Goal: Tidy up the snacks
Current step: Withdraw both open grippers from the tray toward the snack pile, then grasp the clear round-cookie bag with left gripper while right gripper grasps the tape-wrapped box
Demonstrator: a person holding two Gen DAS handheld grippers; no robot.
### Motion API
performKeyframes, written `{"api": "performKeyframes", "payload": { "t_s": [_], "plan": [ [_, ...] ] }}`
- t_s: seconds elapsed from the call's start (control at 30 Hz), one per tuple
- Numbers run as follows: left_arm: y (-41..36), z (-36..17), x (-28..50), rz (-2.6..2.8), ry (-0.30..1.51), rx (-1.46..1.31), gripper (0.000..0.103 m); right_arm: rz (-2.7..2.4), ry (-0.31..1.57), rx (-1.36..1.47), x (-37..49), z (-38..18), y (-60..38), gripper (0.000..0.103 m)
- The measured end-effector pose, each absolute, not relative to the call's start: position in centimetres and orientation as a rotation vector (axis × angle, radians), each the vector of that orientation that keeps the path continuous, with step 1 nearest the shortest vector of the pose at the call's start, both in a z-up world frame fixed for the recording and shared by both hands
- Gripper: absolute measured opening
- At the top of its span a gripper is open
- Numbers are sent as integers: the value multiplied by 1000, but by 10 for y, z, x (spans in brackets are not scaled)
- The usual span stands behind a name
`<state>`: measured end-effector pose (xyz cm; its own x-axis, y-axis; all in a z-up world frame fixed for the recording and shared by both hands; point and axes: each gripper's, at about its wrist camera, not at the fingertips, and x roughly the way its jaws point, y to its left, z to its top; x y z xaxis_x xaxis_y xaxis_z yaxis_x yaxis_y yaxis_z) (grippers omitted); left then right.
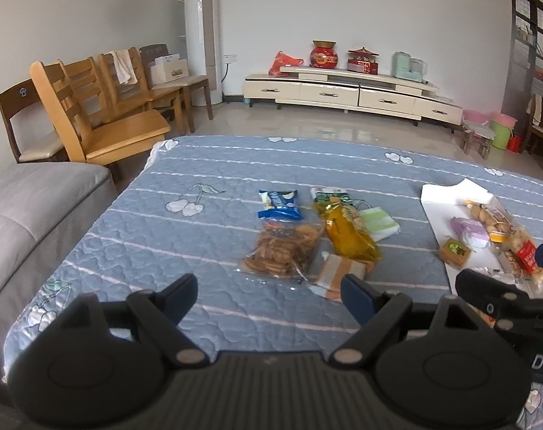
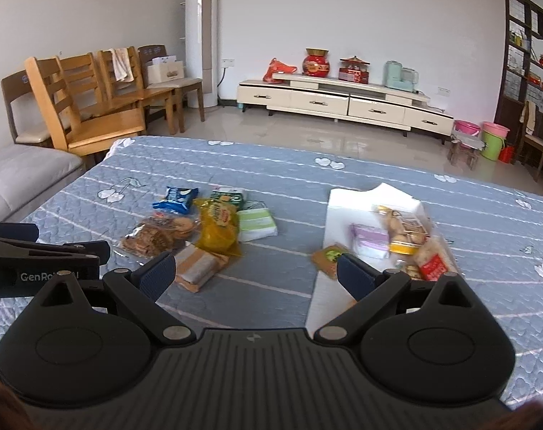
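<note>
The left tool (image 1: pixel 269 295) is hovering with its fingers spread wide and nothing between them, low over the near part of a tabletop (image 1: pixel 164 236) covered in a blue quilted cloth. The right tool (image 2: pixel 255 274) is hanging beside it, likewise spread and gripping nothing. Each tool is showing at the edge of the other's view.

The snacks are lying in two groups. Just ahead of the left tool a loose cluster is sitting on the cloth: a clear bag of brown biscuits (image 1: pixel 284 247), a blue packet (image 1: pixel 279 205) behind it, a yellow bag (image 1: pixel 346 231) beside the biscuits, a green-and-white packet (image 1: pixel 379 223) touching the yellow bag's far side, another green packet (image 1: pixel 327 193) at the back, and a brown-striped packet (image 1: pixel 339 272) nearest the tool.

Well apart to the right, a white box (image 2: pixel 343 211) is holding a purple packet (image 2: pixel 370 238), a bag of pale biscuits (image 2: pixel 406 231) and a red-labelled packet (image 2: pixel 433 261). A small brown packet (image 2: pixel 329 256) is lying at the box's left edge, just ahead of the right tool's right finger.
</note>
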<state>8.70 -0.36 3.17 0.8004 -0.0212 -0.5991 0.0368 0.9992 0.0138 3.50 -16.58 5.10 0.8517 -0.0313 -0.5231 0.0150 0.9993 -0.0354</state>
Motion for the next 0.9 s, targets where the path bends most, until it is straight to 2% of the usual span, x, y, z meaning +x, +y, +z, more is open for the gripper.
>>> {"api": "performKeyframes", "payload": {
  "t_s": [0.9],
  "plan": [
    [29, 9, 111, 19, 685, -10, 87, 39, 599, -46, 62, 29, -145, 103]
  ]
}}
